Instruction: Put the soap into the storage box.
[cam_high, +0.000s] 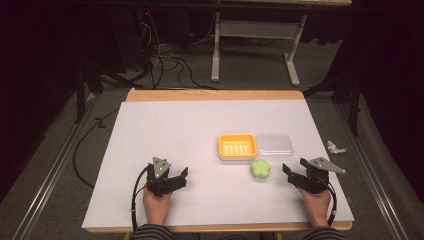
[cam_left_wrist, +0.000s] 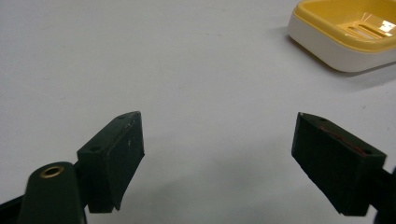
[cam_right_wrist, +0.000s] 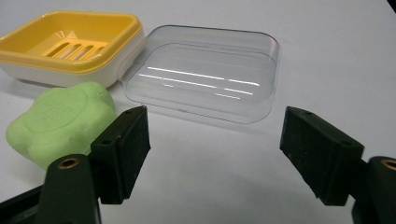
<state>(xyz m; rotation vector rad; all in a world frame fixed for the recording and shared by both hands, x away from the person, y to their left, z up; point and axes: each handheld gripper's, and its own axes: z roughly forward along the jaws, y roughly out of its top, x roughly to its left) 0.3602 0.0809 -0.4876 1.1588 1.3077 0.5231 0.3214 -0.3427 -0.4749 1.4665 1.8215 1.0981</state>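
Green soap (cam_high: 260, 169) lies just in front of yellow dish (cam_high: 237, 146); clear lid (cam_high: 274, 145) touches the dish. Right gripper (cam_high: 288, 171) near soap, jaws apart.

High view overhead, far; tool views low, close; share soap dish (cam_high: 237, 146).

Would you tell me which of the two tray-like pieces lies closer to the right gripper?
The clear lid, right of the yellow soap dish; the dish sits farther left.

The soap dish (cam_high: 237, 146) sits right of the table's (cam_high: 165, 125) centre. The lid (cam_high: 274, 145) lies touching it at three o'clock. The soap (cam_high: 260, 168) lies near, at the dish's five o'clock.
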